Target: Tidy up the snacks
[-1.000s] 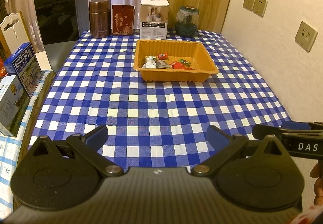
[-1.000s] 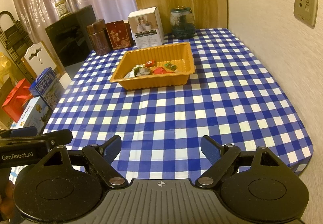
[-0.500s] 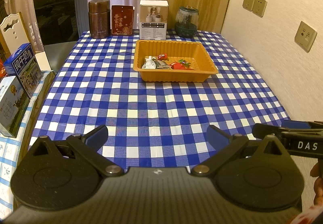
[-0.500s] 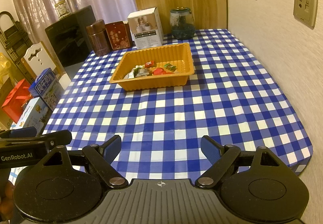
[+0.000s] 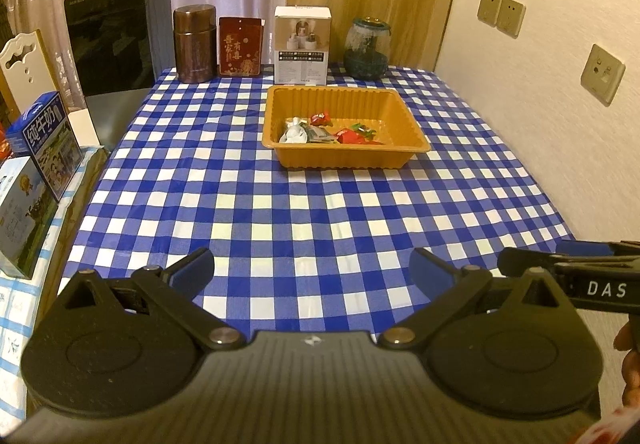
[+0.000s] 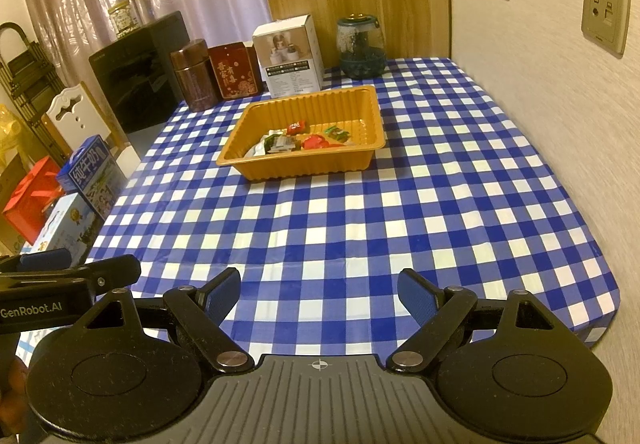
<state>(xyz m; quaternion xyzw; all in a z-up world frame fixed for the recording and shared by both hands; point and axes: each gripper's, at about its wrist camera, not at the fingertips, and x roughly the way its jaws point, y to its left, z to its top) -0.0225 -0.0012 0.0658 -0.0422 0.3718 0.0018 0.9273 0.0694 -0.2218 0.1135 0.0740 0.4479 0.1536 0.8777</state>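
An orange plastic tray (image 5: pixel 412 132) (image 6: pixel 372 116) stands past the middle of the blue-checked table (image 5: pixel 280 204) (image 6: pixel 440 204). Several wrapped snacks (image 5: pixel 326 130) (image 6: pixel 304 140), red, green and white, lie in a heap inside it. My left gripper (image 5: pixel 312 270) hovers over the table's near edge, open, with nothing between its blue pads. Close beside it, my right gripper (image 6: pixel 320 294) is likewise open and empty. Each gripper's side shows at the edge of the other's view.
Along the table's back edge stand a brown canister (image 5: pixel 195 42), a red tin (image 5: pixel 239 46), a white box (image 5: pixel 302 40) and a glass jar (image 5: pixel 368 48). A wall (image 5: pixel 560 104) borders the right side. Milk cartons (image 5: pixel 46 144) and a black appliance (image 5: pixel 112 44) sit to the left.
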